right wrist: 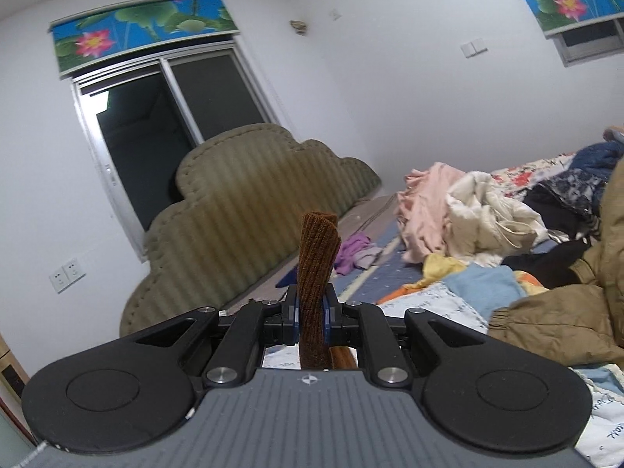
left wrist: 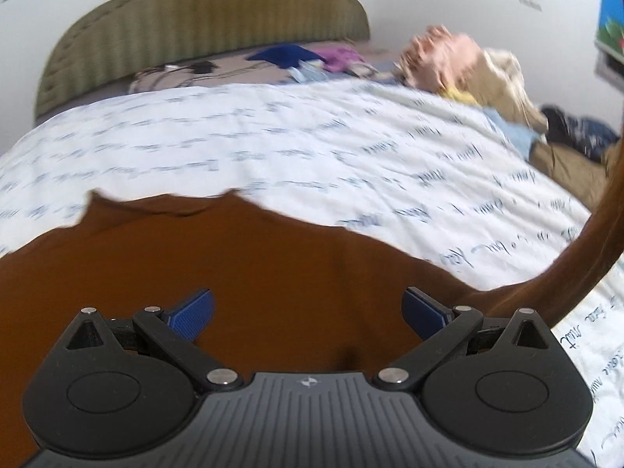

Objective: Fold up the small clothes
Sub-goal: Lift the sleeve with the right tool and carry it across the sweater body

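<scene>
- Left tongs: spread wide, hovering over brown garment lying flat on sheet.
- Right tongs: pinching ribbed brown cuff, raised; cuff tip sticking up past fingertips.
- Clothes pile ahead-right.

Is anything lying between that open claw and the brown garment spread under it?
Nothing visible. The left gripper hangs open right over the brown garment on the white printed sheet, with only bare cloth between its fingers. The right gripper already pinches a ribbed part of it. The clothes pile lies far off.
</scene>
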### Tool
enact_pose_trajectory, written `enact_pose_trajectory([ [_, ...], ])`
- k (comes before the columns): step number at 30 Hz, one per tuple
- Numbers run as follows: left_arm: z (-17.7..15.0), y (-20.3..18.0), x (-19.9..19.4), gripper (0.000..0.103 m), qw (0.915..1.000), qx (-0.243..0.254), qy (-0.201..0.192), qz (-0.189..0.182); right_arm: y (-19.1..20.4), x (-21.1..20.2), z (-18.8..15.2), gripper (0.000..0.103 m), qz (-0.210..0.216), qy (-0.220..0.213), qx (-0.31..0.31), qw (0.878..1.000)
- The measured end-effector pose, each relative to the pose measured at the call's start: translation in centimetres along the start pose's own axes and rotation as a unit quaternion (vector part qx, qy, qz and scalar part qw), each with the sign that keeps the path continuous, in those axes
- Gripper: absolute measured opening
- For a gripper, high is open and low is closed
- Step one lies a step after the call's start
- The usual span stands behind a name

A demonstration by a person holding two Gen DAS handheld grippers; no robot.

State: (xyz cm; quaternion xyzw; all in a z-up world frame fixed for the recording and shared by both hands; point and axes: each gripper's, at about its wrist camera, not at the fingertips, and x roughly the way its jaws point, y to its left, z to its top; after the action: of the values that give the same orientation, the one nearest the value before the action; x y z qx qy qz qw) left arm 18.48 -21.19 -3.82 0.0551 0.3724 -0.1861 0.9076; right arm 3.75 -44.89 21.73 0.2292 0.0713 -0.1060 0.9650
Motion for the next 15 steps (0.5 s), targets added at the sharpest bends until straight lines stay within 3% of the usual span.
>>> enact_pose_trajectory([
  [3,0.4,-2.8,2.0,0.103,0.9993,0.029,0.022,-0.004,-1.9,0.4,-0.5,0.016,0.006,0.006,0.007,1.0],
  [9,-0.3,-6.4,7.1,0.103,0.991,0.077,0.11,-0.004,-4.1,0.7,-1.8,0.016,0.047,0.038,0.018,0.998],
  [12,-0.7,-6.4,6.7,0.103,0.9919,0.086,0.093,-0.004,-2.9,1.5,-3.0,0.016,0.073,0.054,0.014,0.996],
  [15,-0.4,-4.1,4.5,0.103,0.9957,0.059,0.069,-0.022,-0.3,2.4,-3.8,0.016,0.105,0.066,0.009,0.992],
])
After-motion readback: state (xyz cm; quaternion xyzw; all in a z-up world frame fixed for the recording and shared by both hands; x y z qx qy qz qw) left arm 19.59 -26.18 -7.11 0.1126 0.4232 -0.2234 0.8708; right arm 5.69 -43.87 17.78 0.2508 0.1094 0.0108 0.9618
